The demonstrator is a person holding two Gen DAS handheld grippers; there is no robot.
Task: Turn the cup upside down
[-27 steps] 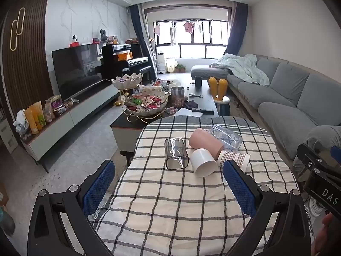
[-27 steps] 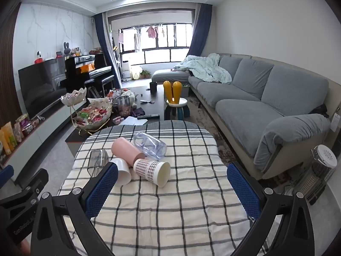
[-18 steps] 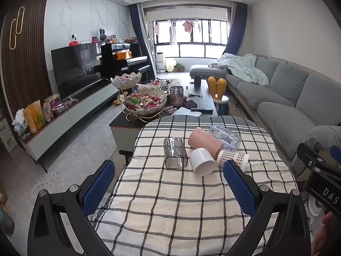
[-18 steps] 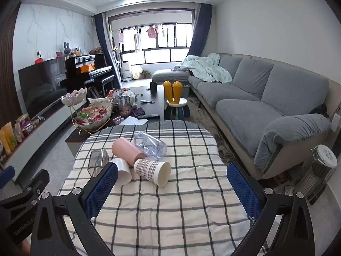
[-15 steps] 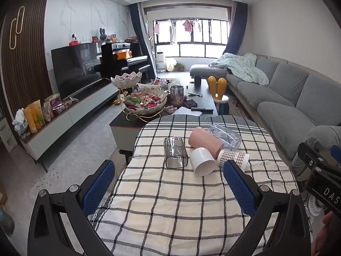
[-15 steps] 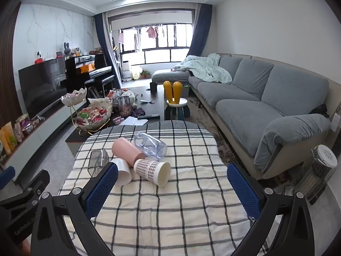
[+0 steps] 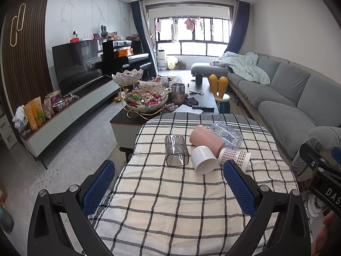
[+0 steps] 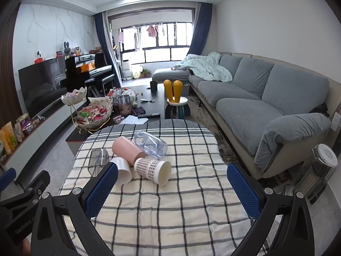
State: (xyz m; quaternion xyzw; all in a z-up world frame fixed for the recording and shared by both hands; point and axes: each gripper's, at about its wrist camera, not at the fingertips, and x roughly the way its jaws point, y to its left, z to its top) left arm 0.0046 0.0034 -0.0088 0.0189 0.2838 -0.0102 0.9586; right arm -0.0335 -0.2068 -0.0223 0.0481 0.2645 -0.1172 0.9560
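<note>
Checked-paper cup (image 8: 152,169) lies on its side on the plaid tablecloth (image 8: 170,209), long axis angled, open mouth toward the camera and right, touching the pink cup (image 8: 127,149). Left gripper (image 7: 169,188) and right gripper (image 8: 172,187): jaws spread, empty.

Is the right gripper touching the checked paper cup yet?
Apart. In the right wrist view the open right gripper sits short of the checked paper cup, with bare tablecloth visible between them.

Pink cup (image 8: 127,149), white cup (image 7: 203,159), brown-checked cup (image 8: 152,167), black-and-cream plaid tablecloth (image 8: 170,209).
</note>
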